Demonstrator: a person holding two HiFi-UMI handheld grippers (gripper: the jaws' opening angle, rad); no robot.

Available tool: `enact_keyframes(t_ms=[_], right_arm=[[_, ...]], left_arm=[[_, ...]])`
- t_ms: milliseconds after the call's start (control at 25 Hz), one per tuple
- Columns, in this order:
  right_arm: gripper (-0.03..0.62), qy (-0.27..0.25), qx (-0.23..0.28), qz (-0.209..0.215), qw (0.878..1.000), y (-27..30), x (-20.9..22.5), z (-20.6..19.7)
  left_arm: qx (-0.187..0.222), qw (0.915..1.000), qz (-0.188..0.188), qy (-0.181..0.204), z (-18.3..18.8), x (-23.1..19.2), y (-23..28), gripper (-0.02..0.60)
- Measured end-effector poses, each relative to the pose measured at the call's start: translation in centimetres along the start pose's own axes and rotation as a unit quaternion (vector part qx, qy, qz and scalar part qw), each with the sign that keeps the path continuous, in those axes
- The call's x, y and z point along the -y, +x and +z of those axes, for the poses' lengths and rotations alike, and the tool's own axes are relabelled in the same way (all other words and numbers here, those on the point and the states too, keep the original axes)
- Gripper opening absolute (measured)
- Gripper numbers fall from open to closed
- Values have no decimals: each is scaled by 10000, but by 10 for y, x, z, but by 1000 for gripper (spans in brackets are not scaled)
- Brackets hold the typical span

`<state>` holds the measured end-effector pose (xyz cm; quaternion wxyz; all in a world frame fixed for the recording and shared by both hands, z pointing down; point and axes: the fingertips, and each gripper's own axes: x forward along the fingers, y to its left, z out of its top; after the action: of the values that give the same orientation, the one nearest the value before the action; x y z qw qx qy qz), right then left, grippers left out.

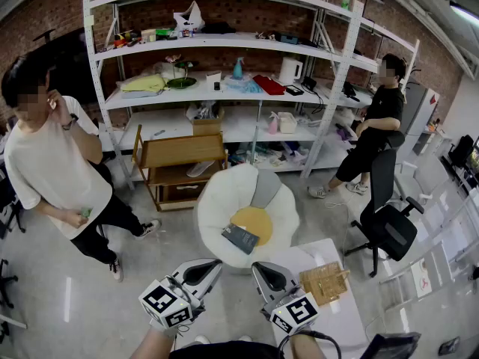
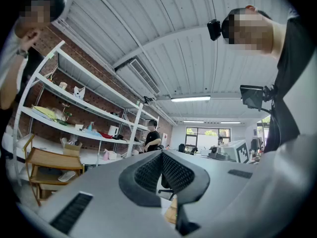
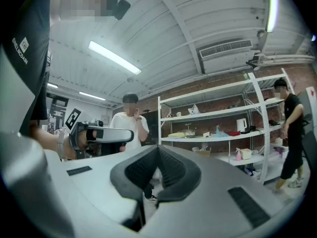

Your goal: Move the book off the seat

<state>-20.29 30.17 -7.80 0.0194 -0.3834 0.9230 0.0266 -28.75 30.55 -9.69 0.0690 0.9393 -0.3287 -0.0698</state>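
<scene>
Left gripper [image 1: 210,266] and right gripper [image 1: 261,269], clenched empty, face flat dark book [image 1: 240,238] on puffy white seat [image 1: 217,200].

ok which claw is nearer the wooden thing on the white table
Right. The right claw is just left of the wooden piece; the left claw is farther left, past it.

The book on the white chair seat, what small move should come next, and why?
Probably open the left gripper and ease it forward and down toward the book, which lies flat on the white chair at the yellow cushion's edge. Both it and the right gripper are shut, empty and short of the chair.
</scene>
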Motion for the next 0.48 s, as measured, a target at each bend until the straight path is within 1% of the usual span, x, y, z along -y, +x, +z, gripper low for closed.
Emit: enact_keyframes(t_ms=[160,320,480], right_arm=[[9,25,32,18,10000,4,-1,4],[9,81,33,59,9999,-1,-3,-1],[9,167,105,185,9996,-9,-3,2]], left_arm=[[58,9999,84,-23,7,-5,-3,5],[77,9998,157,-44,2,-1,-5,5],[66,9996,253,-82,-1,5,-2,5]])
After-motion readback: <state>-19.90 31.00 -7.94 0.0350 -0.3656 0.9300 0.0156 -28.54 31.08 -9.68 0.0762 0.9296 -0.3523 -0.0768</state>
